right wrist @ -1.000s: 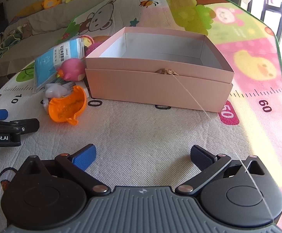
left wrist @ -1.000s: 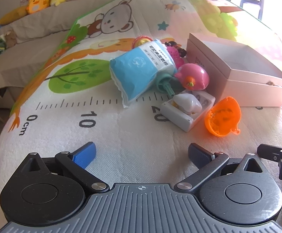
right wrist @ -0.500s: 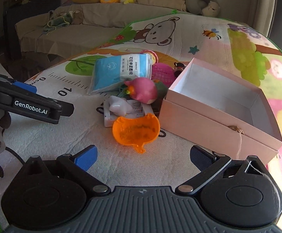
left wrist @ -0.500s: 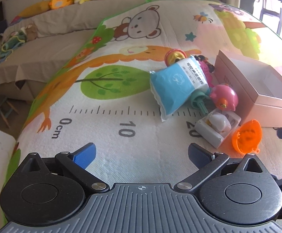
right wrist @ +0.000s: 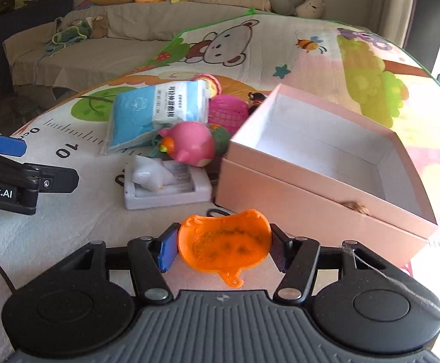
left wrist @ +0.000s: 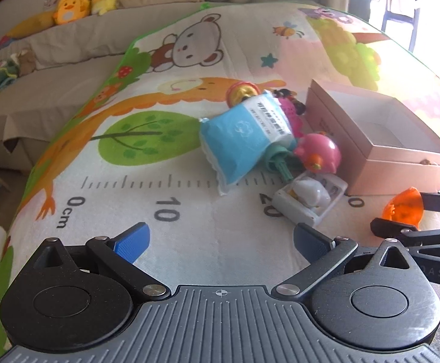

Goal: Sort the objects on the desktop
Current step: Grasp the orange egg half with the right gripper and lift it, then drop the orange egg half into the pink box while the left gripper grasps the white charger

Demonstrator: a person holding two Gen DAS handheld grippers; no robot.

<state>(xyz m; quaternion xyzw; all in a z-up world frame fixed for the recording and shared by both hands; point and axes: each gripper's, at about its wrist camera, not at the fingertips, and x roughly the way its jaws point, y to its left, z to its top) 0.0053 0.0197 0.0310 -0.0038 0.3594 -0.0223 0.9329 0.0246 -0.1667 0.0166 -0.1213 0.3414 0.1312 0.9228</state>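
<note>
My right tongs clamp the orange toy shell just in front of the open pink box. My left tongs hang spread wide and empty, well left of the box, over the play mat.

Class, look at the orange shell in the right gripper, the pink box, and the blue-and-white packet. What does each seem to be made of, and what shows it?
Orange shell: likely thin translucent plastic; light glows through it, moulded loop at its edge.
Pink box: probably matte card; sharp folded edges, no shine.
Blue-and-white packet: seemingly soft glossy plastic film; it wrinkles and has crimped seams.
</note>
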